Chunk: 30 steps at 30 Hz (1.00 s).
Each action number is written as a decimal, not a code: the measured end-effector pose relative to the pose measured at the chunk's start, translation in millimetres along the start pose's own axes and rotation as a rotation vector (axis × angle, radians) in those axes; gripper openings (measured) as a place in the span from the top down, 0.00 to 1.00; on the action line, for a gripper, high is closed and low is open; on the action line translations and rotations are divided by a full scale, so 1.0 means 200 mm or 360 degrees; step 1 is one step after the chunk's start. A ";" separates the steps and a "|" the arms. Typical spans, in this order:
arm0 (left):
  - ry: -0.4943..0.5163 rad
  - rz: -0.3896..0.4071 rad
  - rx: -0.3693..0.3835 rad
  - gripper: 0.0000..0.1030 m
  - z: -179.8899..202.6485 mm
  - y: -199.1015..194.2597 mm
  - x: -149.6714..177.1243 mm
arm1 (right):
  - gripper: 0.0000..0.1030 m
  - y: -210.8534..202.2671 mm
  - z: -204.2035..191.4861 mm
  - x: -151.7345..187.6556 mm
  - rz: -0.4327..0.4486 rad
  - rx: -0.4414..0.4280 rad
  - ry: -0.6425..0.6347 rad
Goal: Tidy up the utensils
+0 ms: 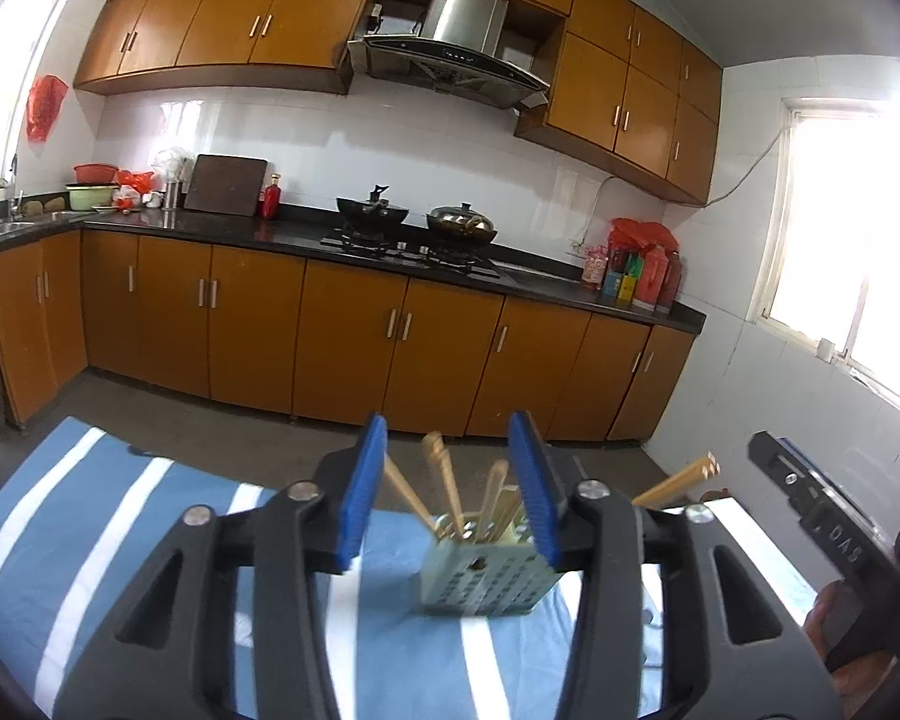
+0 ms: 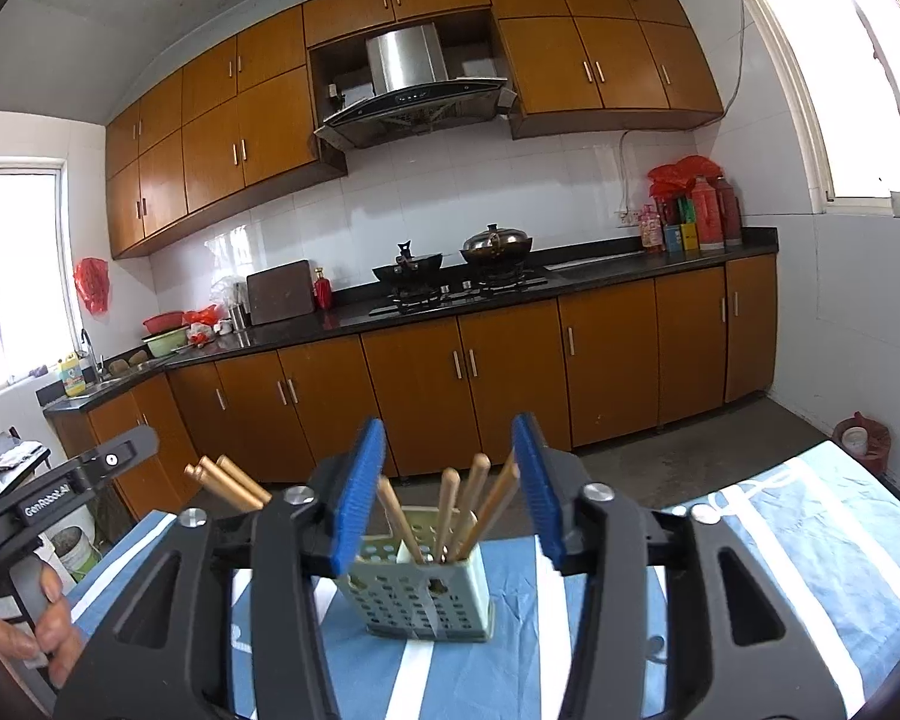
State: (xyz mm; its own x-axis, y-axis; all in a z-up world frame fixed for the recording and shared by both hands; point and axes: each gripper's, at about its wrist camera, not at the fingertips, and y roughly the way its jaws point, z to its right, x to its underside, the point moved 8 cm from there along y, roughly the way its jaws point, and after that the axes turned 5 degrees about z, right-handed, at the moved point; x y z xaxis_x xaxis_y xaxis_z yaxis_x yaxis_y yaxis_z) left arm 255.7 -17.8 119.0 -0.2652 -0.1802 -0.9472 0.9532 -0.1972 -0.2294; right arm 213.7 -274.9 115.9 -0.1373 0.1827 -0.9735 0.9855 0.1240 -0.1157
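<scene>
A pale green perforated utensil holder (image 1: 486, 582) stands on a blue and white striped cloth (image 1: 90, 516), with several wooden chopsticks (image 1: 447, 489) upright in it. My left gripper (image 1: 450, 492) is open and empty, its blue pads either side of the holder's top. In the right wrist view the holder (image 2: 423, 597) and its chopsticks (image 2: 450, 510) sit between the blue pads of my open, empty right gripper (image 2: 453, 492). More chopstick ends (image 1: 681, 480) stick out at the right of the left wrist view, and in the right wrist view chopstick ends (image 2: 225, 480) stick out at the left.
Kitchen counter (image 1: 306, 234) with woks on a stove (image 1: 414, 246) runs along the far wall, orange cabinets (image 1: 354, 336) below. The other gripper's body (image 1: 822, 516) is at right. A hand (image 2: 36, 630) holds the other gripper's handle at left. A small red bin (image 2: 864, 438) stands on the floor.
</scene>
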 end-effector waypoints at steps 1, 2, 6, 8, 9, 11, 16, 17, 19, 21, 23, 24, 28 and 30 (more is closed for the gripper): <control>0.0007 -0.0003 -0.0009 0.48 -0.02 -0.04 0.02 | 0.47 -0.03 0.00 0.01 -0.0006 -0.0001 -0.0006; 0.0014 -0.0006 -0.0011 0.41 -0.04 -0.08 0.04 | 0.42 -0.05 0.00 0.02 -0.0009 0.0000 -0.0011; 0.0051 -0.0013 -0.0020 0.20 -0.09 -0.23 0.13 | 0.25 -0.17 -0.03 0.12 -0.0031 0.0019 -0.0072; 0.0082 -0.0022 -0.0013 0.07 -0.10 -0.32 0.21 | 0.07 -0.24 -0.06 0.17 -0.0029 0.0038 -0.0120; 0.0106 -0.0020 -0.0014 0.05 -0.10 -0.37 0.25 | 0.05 -0.27 -0.08 0.20 -0.0022 0.0042 -0.0151; 0.0147 -0.0015 -0.0037 0.04 -0.11 -0.43 0.31 | 0.02 -0.32 -0.10 0.23 -0.0006 0.0062 -0.0210; 0.0201 -0.0016 -0.0143 0.04 -0.15 -0.58 0.46 | 0.02 -0.44 -0.13 0.37 -0.0041 0.0155 -0.0327; 0.0196 -0.0011 -0.0159 0.04 -0.16 -0.60 0.48 | 0.02 -0.45 -0.13 0.41 -0.0063 0.0160 -0.0311; 0.0183 -0.0011 -0.0184 0.04 -0.17 -0.64 0.52 | 0.02 -0.48 -0.13 0.46 -0.0098 0.0148 -0.0262; 0.0182 -0.0016 -0.0201 0.04 -0.17 -0.66 0.56 | 0.02 -0.48 -0.12 0.52 -0.0194 0.0109 -0.0215; 0.0214 -0.0011 -0.0231 0.04 -0.16 -0.70 0.61 | 0.02 -0.49 -0.12 0.58 -0.0249 0.0089 -0.0184; 0.0235 -0.0002 -0.0251 0.04 -0.16 -0.72 0.63 | 0.02 -0.51 -0.12 0.59 -0.0249 0.0092 -0.0183; 0.0268 -0.0036 -0.0237 0.04 -0.14 -0.74 0.70 | 0.02 -0.57 -0.13 0.64 -0.0227 0.0124 -0.0212; 0.0282 -0.0053 -0.0235 0.04 -0.12 -0.75 0.74 | 0.02 -0.60 -0.14 0.66 -0.0219 0.0128 -0.0232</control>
State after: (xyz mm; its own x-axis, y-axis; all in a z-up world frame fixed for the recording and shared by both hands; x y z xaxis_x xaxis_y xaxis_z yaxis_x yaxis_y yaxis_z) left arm 76.5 9.1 8.4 -0.2796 -0.0014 -0.9601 0.9587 -0.0544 -0.2791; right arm 74.8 -238.3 6.3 -0.2609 0.0255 -0.9650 0.9641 0.0585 -0.2591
